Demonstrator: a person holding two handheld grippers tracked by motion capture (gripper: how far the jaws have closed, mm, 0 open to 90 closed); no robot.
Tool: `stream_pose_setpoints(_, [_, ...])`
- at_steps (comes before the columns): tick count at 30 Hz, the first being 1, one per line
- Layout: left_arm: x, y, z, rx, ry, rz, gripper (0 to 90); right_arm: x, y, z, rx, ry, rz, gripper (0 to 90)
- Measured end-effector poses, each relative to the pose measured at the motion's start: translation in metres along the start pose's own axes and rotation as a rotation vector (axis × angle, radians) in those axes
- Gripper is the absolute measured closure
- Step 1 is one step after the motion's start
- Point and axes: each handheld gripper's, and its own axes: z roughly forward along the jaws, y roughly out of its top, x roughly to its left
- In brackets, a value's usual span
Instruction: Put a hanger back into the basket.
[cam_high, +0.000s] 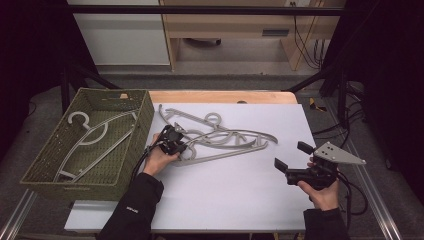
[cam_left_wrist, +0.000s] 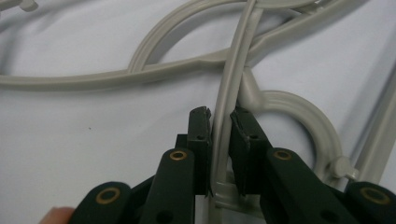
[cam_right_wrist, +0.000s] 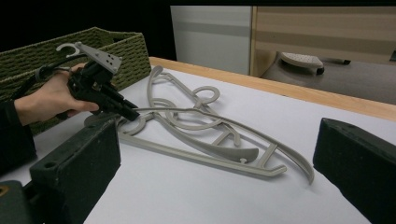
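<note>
**Left gripper pinched on a hanger arm at the near end of the pile**

Left gripper (cam_high: 172, 141), in the high view, sits at the left end of the tangle of grey plastic hangers (cam_high: 220, 137) on the white table (cam_high: 225, 200), beside the green woven basket (cam_high: 135, 150), where one more hanger (cam_high: 92, 135) already lies. The pile's long axis runs away to the right from that gripper, so the basket is the short way off to its left. The right gripper (cam_high: 292, 162) hangs well apart to the right, over bare table, clearly the farther of the two.

From the left gripper view, the two black jaws press on a thin hanger arm (cam_left_wrist: 233, 88) that runs straight ahead between them and crosses over another hanger's curved bar (cam_left_wrist: 154, 51). A hook (cam_left_wrist: 299, 112) curls just to the right. Which hanger in the pile owns the pinched arm is hard to trace; it is probably the top one.

From the right gripper view, its own jaws stand wide apart with nothing between them. Beyond them, the left gripper (cam_right_wrist: 122, 108) grips the pile's near end, and the hangers (cam_right_wrist: 205, 135) overlap enough that lifting one could drag its neighbours.
</note>
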Motion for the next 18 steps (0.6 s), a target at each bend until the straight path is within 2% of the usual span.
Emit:
stream_pose_setpoints(4, [-0.006, 0.0, -0.005, -0.009, -0.038, 0.023, 82.0, 0.0, 0.0, 0.0, -0.002, 0.0, 0.0, 1.0])
stream_pose_setpoints(16, [-0.011, 0.001, -0.031, -0.09, -0.074, -0.04, 82.7, 0.0, 0.0, -0.002, -0.004, -0.005, -0.002, 1.0])
stream_pose_setpoints(18, [-0.012, 0.001, -0.033, -0.099, -0.072, -0.037, 82.6, 0.0, 0.0, -0.002, -0.004, -0.005, -0.002, 1.0])
